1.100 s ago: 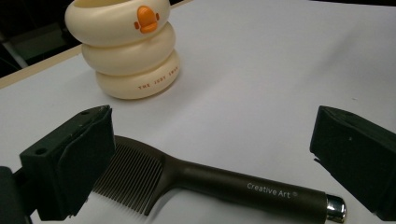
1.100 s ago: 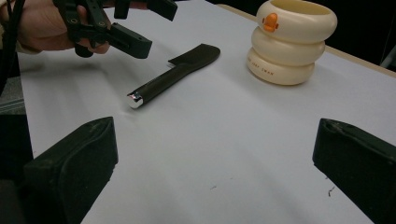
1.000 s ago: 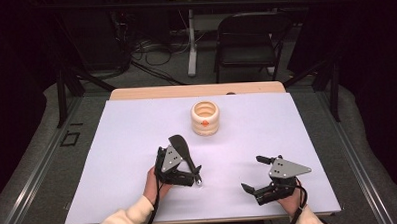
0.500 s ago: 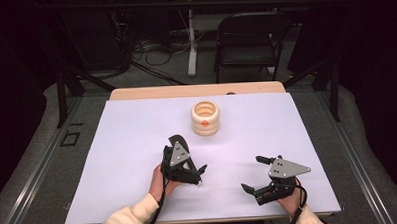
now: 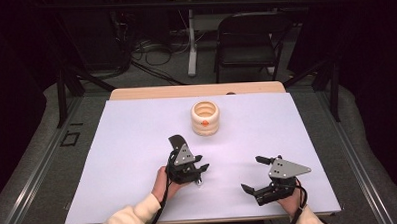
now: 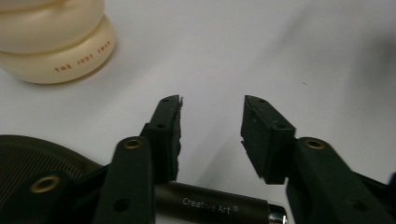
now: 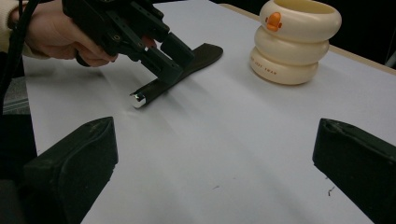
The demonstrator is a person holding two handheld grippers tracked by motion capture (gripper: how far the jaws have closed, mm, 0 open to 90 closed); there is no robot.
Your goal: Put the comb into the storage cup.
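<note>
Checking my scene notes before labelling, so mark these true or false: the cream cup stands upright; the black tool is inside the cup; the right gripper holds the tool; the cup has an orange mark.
1. True: the cream cup stands upright.
2. False: the black tool lies flat on the table, under the left gripper, whose jaws have just been closing, nothing between their tips.
3. False: the right gripper is open and empty.
4. True.

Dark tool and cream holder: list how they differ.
The dark tool lies flat; the cream holder stands upright. The dark tool is long and slim, widening to a flat end; the cream holder is round, like stacked rings, open on top. The dark tool has a silver cap; the cream holder an orange mark. Both rest on the white table and carry lettering.
</note>
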